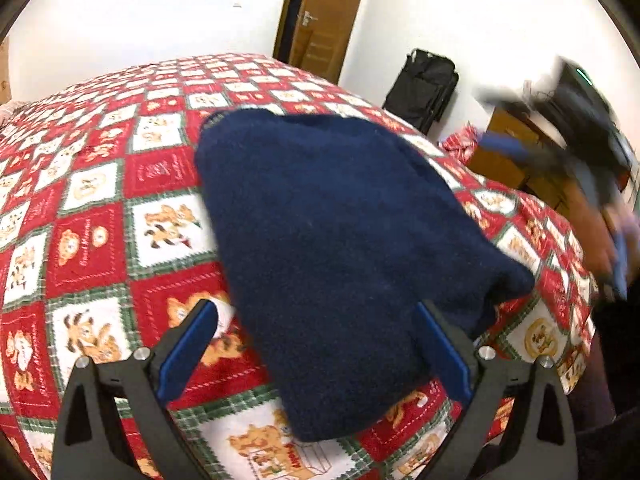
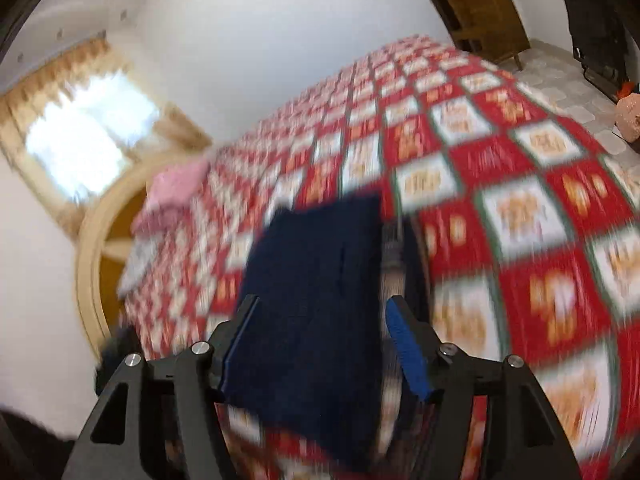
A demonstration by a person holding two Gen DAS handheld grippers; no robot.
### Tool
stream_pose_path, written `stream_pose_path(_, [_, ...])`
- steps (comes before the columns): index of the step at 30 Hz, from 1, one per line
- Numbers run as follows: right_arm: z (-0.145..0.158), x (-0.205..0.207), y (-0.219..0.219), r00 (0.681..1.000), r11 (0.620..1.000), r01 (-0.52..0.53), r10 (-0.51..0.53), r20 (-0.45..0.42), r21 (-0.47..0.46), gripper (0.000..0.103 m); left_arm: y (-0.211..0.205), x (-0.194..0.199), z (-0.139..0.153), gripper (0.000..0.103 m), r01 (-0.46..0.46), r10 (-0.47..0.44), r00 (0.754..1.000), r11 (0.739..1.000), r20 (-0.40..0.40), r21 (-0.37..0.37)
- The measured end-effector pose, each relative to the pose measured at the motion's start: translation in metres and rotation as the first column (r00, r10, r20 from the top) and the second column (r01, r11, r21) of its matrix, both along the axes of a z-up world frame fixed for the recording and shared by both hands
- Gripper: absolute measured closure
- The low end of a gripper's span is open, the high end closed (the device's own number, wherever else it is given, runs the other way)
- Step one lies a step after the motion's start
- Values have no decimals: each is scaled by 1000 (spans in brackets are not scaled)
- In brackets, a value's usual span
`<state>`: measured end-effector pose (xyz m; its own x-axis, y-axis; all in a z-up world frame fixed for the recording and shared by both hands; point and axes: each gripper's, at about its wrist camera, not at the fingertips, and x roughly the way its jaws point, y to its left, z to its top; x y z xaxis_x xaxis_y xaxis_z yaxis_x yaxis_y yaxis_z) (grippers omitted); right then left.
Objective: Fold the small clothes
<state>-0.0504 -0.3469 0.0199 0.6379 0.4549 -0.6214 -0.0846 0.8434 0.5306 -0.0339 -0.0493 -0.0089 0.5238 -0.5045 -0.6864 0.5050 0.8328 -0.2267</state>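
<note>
Left gripper (image 1: 316, 344): jaws spread wide, pads clear of the cloth, nothing gripped | Navy garment (image 1: 344, 248): lying folded on the red-and-white checked bedspread (image 1: 92, 240), near end reaching between the left jaws | Right gripper (image 2: 320, 344): blurred, jaws parted above the garment, nothing visibly pinched | Pink cloth (image 2: 176, 188): far edge of bed.

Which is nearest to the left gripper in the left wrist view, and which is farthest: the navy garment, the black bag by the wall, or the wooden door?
1. navy garment, on the bedspread right before the left gripper.
2. black bag, on the floor beyond the bed, right.
3. wooden door, at the far wall.
</note>
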Motion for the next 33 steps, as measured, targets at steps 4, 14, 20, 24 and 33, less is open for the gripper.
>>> stream_pose_path(4, [-34,-40,21,997,997,28,-32,-73,-65,38,8,3,2,3,-32,32,999,999,-17,-24])
stream_pose_path(14, [-62,-46,35,990,986,-50,71,-125,162,85,-7,-1,-12,3,-33,36,999,996,-29,88])
stream_pose_path(20, [-81,-58,-1,956,992,104,-119,-268,-69,86,-6,1,-23,2,-25,28,1000,982,-14,186])
stream_pose_path(24, [-60,-68,1,965,978,118,-154,-212,-171,86,-7,-2,-20,2,-5,3,1000,976,6,216])
stream_pose_path(33, [1,-35,27,997,974,83,-81,18,-212,86,-1,1,-1,2,-24,18,999,982,34,187])
